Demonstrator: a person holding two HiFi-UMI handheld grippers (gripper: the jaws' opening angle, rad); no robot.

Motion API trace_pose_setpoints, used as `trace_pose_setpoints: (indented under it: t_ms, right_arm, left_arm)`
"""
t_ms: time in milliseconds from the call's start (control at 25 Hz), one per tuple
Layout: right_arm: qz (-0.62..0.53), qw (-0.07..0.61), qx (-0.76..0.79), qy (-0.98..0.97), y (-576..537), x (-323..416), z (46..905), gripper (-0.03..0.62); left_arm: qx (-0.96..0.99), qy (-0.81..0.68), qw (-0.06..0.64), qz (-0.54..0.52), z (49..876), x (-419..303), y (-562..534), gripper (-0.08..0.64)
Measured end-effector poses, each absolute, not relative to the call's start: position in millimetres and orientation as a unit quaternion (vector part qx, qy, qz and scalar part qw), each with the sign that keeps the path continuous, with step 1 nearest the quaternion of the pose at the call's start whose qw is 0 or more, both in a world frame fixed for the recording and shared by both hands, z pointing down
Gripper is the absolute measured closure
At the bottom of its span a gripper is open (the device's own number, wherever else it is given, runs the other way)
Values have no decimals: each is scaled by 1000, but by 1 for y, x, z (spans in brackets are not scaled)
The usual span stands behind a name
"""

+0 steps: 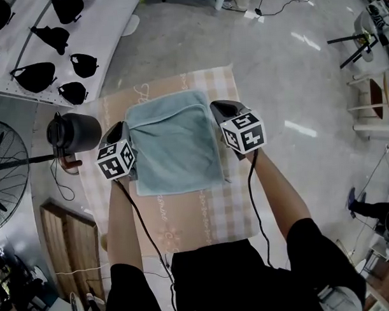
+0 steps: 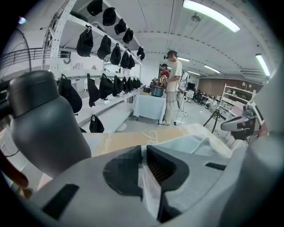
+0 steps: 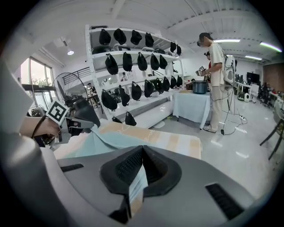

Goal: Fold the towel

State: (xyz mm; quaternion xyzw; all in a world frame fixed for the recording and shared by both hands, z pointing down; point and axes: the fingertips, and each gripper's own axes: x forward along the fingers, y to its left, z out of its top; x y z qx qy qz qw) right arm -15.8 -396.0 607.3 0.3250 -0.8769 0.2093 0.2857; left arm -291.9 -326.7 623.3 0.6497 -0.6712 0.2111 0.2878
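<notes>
Jug (image 1: 74,131) near towel (image 1: 175,146), beside left gripper (image 1: 124,130)

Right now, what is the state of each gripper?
Left gripper: closed on the towel.
Right gripper: closed on the towel.

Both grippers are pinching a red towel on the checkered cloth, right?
Not red: the head view shows the towel is light blue. The left gripper and right gripper do both pinch it on the checkered cloth.
</notes>
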Motion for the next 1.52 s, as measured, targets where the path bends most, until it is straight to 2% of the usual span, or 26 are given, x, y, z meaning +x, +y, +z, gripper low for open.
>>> trace_pose_setpoints:
  t_ms: [200, 320, 400, 880, 920, 960, 1040, 1280, 1520]
  right_arm:
    - [186, 299, 279, -894, -391, -26, 628, 583]
    - [174, 320, 249, -898, -394, -33, 646, 509]
    - [163, 336, 229, -899, -397, -39, 654, 485]
    - [130, 389, 214, -887, -404, -52, 687, 488]
    - [129, 391, 215, -886, -404, -51, 688, 516]
    - [128, 389, 216, -886, -404, -50, 688, 557]
    - [128, 376, 220, -891, -406, -50, 683, 565]
    - [130, 337, 245, -900, -423, -46, 662, 571]
    - [125, 343, 252, -896, -442, -47, 660, 571]
  left_arm:
    - [649, -672, 288, 213, 632, -291, -340, 522]
    - [648, -671, 289, 216, 634, -289, -341, 522]
    - [647, -672, 292, 211, 633, -289, -340, 522]
    - [651, -670, 292, 204, 630, -293, -343, 522]
    - [651, -670, 292, 204, 630, -293, -343, 522]
    - [650, -671, 292, 204, 630, -294, -343, 522]
    - [650, -672, 292, 201, 628, -294, -345, 522]
    - [643, -689, 278, 186, 621, -301, -355, 537]
    - [635, -694, 279, 192, 626, -306, -357, 537]
